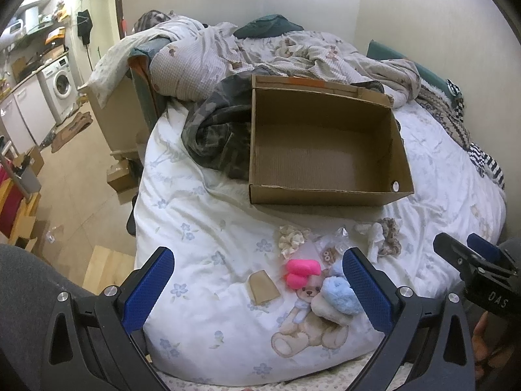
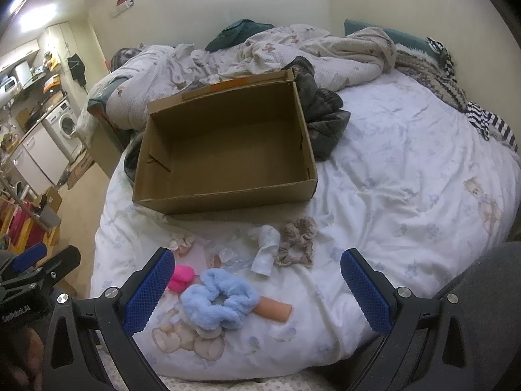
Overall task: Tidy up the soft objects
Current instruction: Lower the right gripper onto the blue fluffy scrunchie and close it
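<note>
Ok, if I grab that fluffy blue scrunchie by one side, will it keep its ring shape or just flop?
Probably flop: the blue scrunchie lies slumped and uneven on the duvet, so it looks soft throughout. Its plush pile suggests it is light and should grip well, not slip. It partly overlies a tan tube, which may shift or roll when you lift.

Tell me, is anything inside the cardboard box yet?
No. The cardboard box shows only its bare brown floor, while the blue scrunchie lies on the bed in front.
</note>
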Demonstrator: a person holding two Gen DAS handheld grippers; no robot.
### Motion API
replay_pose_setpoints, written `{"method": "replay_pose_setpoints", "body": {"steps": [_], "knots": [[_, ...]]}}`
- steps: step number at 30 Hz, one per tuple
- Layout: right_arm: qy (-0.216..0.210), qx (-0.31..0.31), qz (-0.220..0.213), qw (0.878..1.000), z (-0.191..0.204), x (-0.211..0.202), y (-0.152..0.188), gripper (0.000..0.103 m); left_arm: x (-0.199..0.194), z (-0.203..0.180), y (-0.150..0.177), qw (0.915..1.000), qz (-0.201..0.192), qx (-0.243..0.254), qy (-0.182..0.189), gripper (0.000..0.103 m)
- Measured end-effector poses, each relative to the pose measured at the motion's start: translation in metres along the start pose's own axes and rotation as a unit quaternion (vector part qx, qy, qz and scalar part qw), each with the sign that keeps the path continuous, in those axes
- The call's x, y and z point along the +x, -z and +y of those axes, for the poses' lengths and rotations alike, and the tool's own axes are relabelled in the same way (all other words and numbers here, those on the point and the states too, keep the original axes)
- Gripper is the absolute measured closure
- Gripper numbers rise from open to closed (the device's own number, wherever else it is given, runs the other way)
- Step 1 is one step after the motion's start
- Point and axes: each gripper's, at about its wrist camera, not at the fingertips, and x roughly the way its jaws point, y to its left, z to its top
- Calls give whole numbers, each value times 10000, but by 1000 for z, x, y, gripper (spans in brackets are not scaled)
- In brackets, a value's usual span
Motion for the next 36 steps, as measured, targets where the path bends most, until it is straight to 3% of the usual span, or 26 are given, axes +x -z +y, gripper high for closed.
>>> {"method": "replay_pose_setpoints", "body": {"steps": [5, 12, 17, 21, 26, 29, 33, 36], "knots": [[-223, 66, 282, 9993, -2, 3, -10, 0, 6, 3, -11, 9998, 168, -16, -132, 0], [-753, 66, 1130, 9907, 5, 31, -25, 0, 36, 20, -27, 9962, 761, -302, -281, 0], [-1111, 119, 1732, 9785, 12, 59, -24, 0, 80, 36, -23, 9859, 1490, -609, -468, 0], [-1327, 274, 2142, 9673, 12, 80, -20, 0, 114, 42, -11, 9735, 2084, -893, -306, 2], [-1251, 398, 2323, 9638, 5, 101, -12, 0, 154, 33, 11, 9552, 2765, -1054, 7, 35], [-1256, 530, 2430, 9604, 0, 112, -8, 0, 172, 25, 22, 9463, 3069, -1009, 144, 48], [-1324, 642, 2514, 9566, -5, 119, -4, 0, 187, 15, 31, 9432, 3213, -820, 209, 60], [-1482, 798, 2726, 9473, -7, 125, 1, 0, 189, 13, 33, 9469, 3146, -658, 39, 69]]}}
